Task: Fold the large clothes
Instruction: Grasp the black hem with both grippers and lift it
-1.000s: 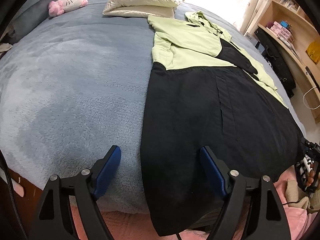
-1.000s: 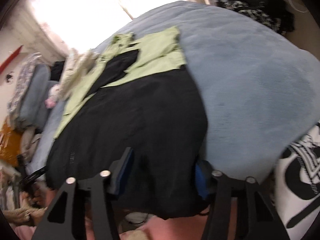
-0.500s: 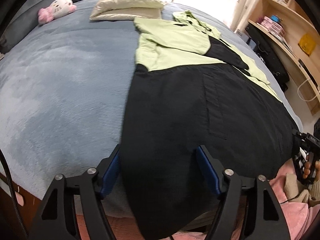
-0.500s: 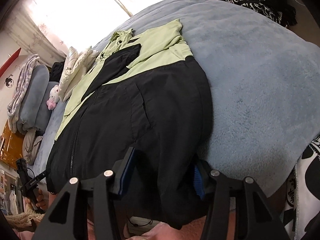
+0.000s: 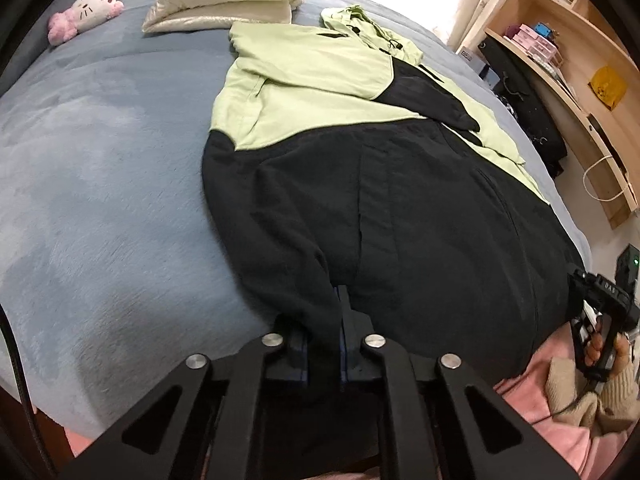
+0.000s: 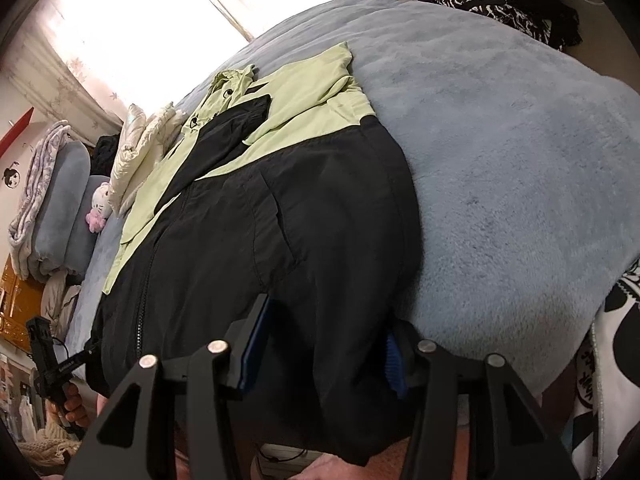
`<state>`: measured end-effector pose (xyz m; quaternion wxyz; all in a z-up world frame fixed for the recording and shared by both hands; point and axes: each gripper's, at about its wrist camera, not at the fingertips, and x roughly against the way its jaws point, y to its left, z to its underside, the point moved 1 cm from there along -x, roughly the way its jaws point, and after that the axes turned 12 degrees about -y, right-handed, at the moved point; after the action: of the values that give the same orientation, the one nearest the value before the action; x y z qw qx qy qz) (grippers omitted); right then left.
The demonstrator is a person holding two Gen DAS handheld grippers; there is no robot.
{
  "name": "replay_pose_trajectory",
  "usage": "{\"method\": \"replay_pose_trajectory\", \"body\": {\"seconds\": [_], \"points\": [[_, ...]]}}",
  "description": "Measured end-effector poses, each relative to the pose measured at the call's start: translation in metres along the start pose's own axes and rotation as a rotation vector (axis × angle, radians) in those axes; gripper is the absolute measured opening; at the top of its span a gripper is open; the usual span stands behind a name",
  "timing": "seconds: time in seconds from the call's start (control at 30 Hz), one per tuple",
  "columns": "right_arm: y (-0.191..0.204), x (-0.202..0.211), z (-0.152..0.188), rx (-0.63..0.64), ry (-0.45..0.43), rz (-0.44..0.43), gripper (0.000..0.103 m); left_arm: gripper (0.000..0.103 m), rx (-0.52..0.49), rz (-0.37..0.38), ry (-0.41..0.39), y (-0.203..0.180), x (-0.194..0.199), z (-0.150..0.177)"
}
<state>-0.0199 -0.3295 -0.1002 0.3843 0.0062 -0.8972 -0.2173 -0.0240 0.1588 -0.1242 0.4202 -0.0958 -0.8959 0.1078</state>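
Observation:
A large black and light-green hooded jacket [image 5: 400, 208] lies flat on the grey-blue bed blanket [image 5: 100, 160], hood at the far end and hem at the near edge. My left gripper [image 5: 324, 320] is shut on a pinched fold of the black hem at the jacket's left corner. In the right wrist view the same jacket [image 6: 280, 220] fills the middle. My right gripper [image 6: 324, 352] straddles the hem's right corner. Its jaws are closing, with black fabric bunched between the blue pads [image 6: 256, 344]. The hem hangs over the bed's edge below both grippers.
A cream quilted pillow [image 5: 224, 4] and a pink-and-white plush toy [image 5: 86, 6] lie at the head of the bed. Wooden shelves [image 5: 580, 60] stand to the right. A hand [image 5: 600, 344] grips the other tool's handle at the bed's foot.
My left gripper slid right over the hem's corner and closed on it, lifting a ridge of black fabric. My right gripper's jaws have narrowed around the hem.

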Motion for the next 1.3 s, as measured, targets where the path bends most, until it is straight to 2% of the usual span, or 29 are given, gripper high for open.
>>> {"method": "replay_pose_trajectory", "body": {"seconds": [0.07, 0.1, 0.23, 0.43, 0.6, 0.8, 1.0, 1.1, 1.3], "points": [[-0.001, 0.003, -0.003, 0.000, -0.009, 0.009, 0.010, 0.004, 0.024, -0.005, -0.031, -0.006, 0.004, -0.004], [-0.003, 0.004, -0.005, -0.020, -0.008, -0.002, 0.008, 0.003, 0.055, 0.001, -0.058, -0.009, 0.008, -0.007], [-0.002, 0.020, -0.011, -0.048, -0.054, -0.035, 0.005, 0.003, 0.152, 0.025, -0.144, -0.014, 0.035, -0.016], [0.019, 0.059, -0.028, -0.042, -0.155, -0.131, 0.003, 0.002, 0.215, 0.065, -0.254, -0.018, 0.091, -0.030], [0.042, 0.092, -0.040, -0.019, -0.213, -0.214, 0.003, 0.002, 0.237, 0.114, -0.286, -0.027, 0.120, -0.036], [0.047, 0.122, -0.053, -0.051, -0.241, -0.252, 0.003, 0.002, 0.304, 0.156, -0.308, -0.021, 0.144, -0.051], [0.021, 0.099, -0.096, -0.266, -0.246, -0.265, 0.003, 0.002, 0.410, 0.114, -0.309, 0.010, 0.122, -0.099], [0.011, 0.070, -0.128, -0.385, -0.240, -0.263, 0.004, 0.002, 0.447, 0.072, -0.309, 0.024, 0.094, -0.139], [0.024, -0.022, -0.221, -0.401, -0.204, -0.185, 0.009, 0.006, 0.493, 0.002, -0.293, 0.048, 0.017, -0.225]]}}
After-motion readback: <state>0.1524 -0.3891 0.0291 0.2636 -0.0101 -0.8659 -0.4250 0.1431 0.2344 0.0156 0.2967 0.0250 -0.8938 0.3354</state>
